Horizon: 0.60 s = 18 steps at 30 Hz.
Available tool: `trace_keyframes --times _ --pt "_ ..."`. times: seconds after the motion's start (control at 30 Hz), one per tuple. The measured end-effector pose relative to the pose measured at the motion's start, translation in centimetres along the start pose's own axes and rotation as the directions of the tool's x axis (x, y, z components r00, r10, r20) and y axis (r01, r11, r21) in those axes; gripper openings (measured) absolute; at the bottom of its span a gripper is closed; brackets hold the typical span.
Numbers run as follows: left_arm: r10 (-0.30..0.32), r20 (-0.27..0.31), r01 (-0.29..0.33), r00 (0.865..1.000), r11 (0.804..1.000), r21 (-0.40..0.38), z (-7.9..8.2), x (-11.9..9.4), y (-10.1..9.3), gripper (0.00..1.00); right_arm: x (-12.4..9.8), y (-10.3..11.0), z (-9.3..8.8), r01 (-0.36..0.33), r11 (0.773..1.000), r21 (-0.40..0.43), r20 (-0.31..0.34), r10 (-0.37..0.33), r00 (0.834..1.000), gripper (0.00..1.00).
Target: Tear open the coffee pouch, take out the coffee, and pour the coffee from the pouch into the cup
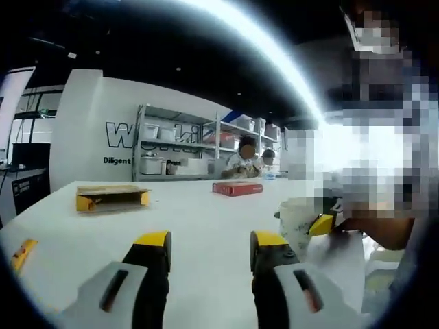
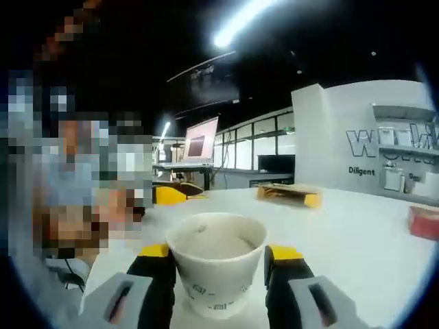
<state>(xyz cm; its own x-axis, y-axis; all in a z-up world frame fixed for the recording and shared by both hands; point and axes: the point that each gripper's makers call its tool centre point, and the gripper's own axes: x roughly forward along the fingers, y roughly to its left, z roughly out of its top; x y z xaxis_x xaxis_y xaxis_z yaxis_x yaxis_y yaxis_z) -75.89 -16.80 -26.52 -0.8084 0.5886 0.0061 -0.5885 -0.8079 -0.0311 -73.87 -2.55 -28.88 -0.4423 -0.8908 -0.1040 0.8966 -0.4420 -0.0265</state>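
Cup secured; pouch not yet in your grasp.
Your right gripper [image 2: 218, 264] jaws clamp the cup [image 2: 216, 264] on the table [image 2: 357, 226]; left gripper [image 1: 209, 250] beside the cup, jaws apart, empty. Tearing and pouring appear outstanding.

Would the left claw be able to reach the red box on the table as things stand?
Probably yes: the left claw is open and holds nothing, and bare white table lies between it and the red box. The cup sits off to its right.
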Motion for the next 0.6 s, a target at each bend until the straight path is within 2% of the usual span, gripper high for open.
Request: trace_keyframes --times 0.17,0.3,0.5,0.6 --pt "0.003 0.002 -0.003 1.000 1.000 -0.001 0.0 0.0 0.2 0.48 0.1 -0.5 0.0 -0.006 1.000 0.025 0.003 0.006 1.000 0.40" --pt "0.003 0.004 -0.003 1.000 1.000 -0.001 0.0 -0.1 0.3 0.48 0.2 -0.8 0.1 -0.015 0.999 0.051 0.005 0.015 1.000 0.39" --pt "0.005 0.003 -0.005 1.000 1.000 0.000 0.0 0.0 0.4 0.48 0.4 -0.8 1.3 -0.025 1.000 0.006 0.037 0.025 0.999 0.38" --pt "0.008 0.000 -0.008 1.000 1.000 0.005 0.0 0.0 0.4 0.48 0.5 -0.7 1.4 -0.027 0.999 -0.024 0.033 0.027 0.999 0.39"
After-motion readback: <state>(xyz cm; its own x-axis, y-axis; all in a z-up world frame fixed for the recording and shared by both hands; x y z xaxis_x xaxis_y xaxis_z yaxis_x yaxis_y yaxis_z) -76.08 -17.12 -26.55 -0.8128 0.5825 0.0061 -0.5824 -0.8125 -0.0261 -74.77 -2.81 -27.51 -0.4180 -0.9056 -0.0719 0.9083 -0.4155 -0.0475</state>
